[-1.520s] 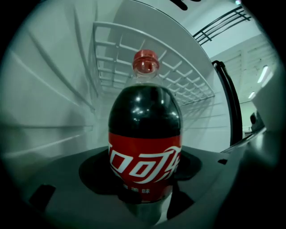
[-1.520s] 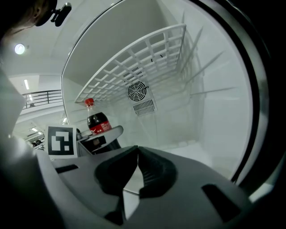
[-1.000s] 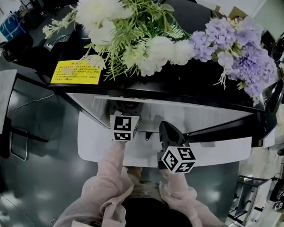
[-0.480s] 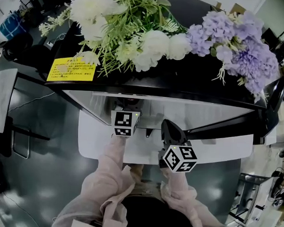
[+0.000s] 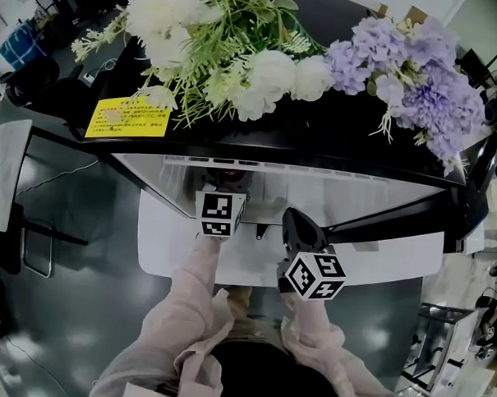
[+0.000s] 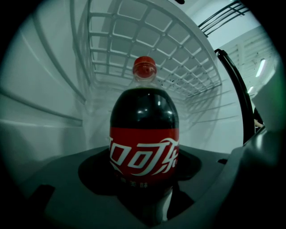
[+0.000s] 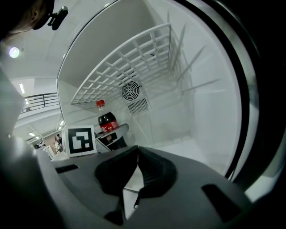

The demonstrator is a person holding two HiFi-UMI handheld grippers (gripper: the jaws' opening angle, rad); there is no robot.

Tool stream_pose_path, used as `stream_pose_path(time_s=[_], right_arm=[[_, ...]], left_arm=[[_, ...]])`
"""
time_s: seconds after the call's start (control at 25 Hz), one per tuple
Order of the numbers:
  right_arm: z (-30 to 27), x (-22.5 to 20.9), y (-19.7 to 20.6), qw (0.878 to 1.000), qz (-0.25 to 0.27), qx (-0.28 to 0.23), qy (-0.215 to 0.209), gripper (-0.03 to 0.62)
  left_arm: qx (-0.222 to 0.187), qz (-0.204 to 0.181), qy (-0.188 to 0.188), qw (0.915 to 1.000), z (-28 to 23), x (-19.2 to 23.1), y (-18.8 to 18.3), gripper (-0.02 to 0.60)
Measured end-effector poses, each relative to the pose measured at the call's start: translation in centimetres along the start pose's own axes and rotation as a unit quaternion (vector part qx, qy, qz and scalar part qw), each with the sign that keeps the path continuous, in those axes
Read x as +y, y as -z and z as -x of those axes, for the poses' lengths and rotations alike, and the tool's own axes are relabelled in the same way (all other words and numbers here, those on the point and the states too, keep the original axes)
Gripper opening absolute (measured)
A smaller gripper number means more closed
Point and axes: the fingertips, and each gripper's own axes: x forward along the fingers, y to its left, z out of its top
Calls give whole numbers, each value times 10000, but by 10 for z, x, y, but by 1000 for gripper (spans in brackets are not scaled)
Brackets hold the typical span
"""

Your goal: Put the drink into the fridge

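The dark plastic cola bottle with red cap and red label [image 6: 144, 134] stands upright in the centre of the left gripper view. The left gripper [image 6: 145, 179] is clamped on its lower body, inside the white fridge interior [image 6: 40, 103] beneath a white wire shelf [image 6: 178, 49]. The right gripper [image 7: 135, 166] has its jaws pressed together on nothing, apart from the bottle, which shows at centre left of the right gripper view.

Dark cola bottle [image 6: 144, 117], red label [image 6: 144, 157] (white script).
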Motion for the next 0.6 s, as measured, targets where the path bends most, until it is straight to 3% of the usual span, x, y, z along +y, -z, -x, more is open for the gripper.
stream_pose_path(time_s=[0.2,0.6], right_arm=[[0,1,-1,10000,-17,-11,-9,14],[2,6,0,10000,-35,-44,-39,14]], left_arm=[[60,-231,-17,9997,0,-1,1,327],[134,-55,-210,9997,18,0,9,351]])
